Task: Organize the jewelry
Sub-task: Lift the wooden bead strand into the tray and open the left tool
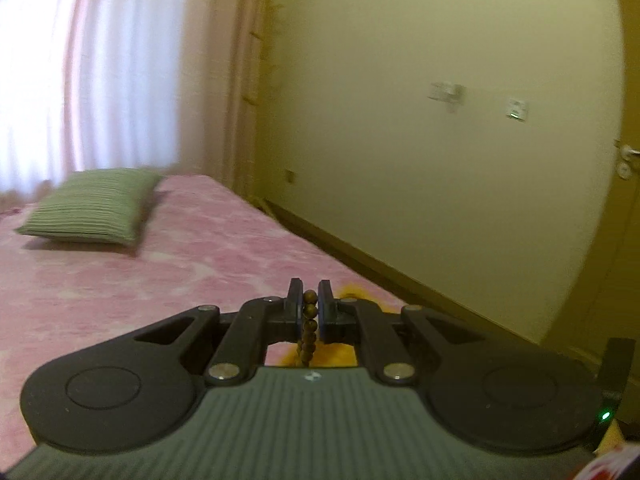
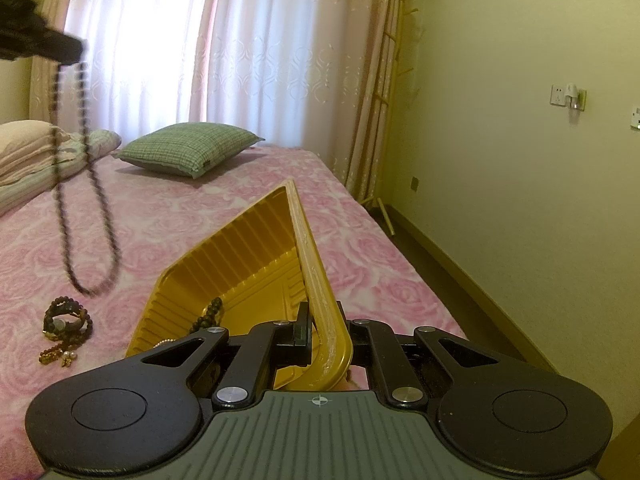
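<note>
My left gripper (image 1: 311,307) is shut on a brown bead necklace (image 1: 310,312), held high above the pink bed. In the right wrist view the left gripper (image 2: 74,50) is at the upper left with the long dark necklace (image 2: 86,200) hanging in a loop, its bottom just above the bedspread. My right gripper (image 2: 320,326) is shut on the rim of a yellow tray (image 2: 240,256), tilting it up on edge. A dark bead bracelet (image 2: 208,314) lies inside the tray. A pile of bead bracelets and small jewelry (image 2: 66,326) lies on the bed left of the tray.
A green checked pillow (image 2: 188,154) lies at the bed's far end, with folded bedding (image 2: 28,156) at the far left. Curtains (image 2: 224,40) hang behind. The bed's right edge drops to a floor strip along the wall (image 2: 520,160).
</note>
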`<state>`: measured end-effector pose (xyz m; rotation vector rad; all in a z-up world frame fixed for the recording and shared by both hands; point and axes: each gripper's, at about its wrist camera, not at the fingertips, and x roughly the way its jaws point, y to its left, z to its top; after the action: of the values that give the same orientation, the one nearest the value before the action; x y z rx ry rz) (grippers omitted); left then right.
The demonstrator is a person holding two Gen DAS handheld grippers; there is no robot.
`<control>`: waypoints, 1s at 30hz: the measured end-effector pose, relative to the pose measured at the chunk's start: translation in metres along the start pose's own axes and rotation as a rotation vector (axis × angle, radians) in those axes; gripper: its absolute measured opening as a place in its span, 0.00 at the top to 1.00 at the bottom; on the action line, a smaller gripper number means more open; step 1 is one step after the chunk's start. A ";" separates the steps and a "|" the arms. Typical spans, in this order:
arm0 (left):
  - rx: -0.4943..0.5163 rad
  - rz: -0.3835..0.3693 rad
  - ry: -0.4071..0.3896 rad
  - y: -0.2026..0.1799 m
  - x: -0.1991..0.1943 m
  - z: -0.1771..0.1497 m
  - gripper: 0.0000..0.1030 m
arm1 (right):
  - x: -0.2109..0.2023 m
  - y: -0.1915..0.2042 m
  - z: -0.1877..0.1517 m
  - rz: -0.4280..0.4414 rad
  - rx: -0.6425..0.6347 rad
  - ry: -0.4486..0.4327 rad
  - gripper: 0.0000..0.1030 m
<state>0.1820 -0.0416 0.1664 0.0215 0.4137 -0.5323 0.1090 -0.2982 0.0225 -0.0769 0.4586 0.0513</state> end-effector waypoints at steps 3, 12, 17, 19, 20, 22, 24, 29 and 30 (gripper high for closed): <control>0.012 -0.063 0.033 -0.022 0.023 -0.003 0.94 | 0.001 0.000 0.000 0.000 0.003 -0.001 0.93; 0.028 -0.184 0.163 -0.061 0.077 -0.032 0.94 | 0.004 -0.001 0.000 -0.001 0.010 0.004 0.93; 0.020 -0.188 0.189 -0.063 0.088 -0.040 0.93 | 0.004 0.000 0.000 -0.002 0.013 0.005 0.93; 0.018 -0.178 0.184 -0.059 0.084 -0.039 0.87 | 0.004 -0.001 0.000 -0.003 0.016 0.006 0.93; 0.024 -0.169 0.180 -0.056 0.082 -0.039 0.86 | 0.004 -0.001 0.000 -0.003 0.017 0.007 0.93; 0.031 -0.138 0.168 -0.050 0.075 -0.035 0.86 | 0.005 -0.001 -0.001 -0.004 0.021 0.008 0.93; 0.016 -0.105 0.153 -0.035 0.066 -0.035 0.86 | 0.005 0.000 -0.001 -0.004 0.020 0.007 0.93; -0.045 0.044 0.131 0.016 0.035 -0.047 0.81 | 0.005 0.000 0.000 -0.002 0.020 0.006 0.93; -0.052 0.086 0.131 0.026 0.029 -0.051 0.81 | 0.005 0.000 0.000 -0.002 0.022 0.006 0.93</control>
<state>0.1987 -0.0267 0.1057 0.0245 0.5520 -0.4366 0.1136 -0.2981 0.0204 -0.0558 0.4648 0.0443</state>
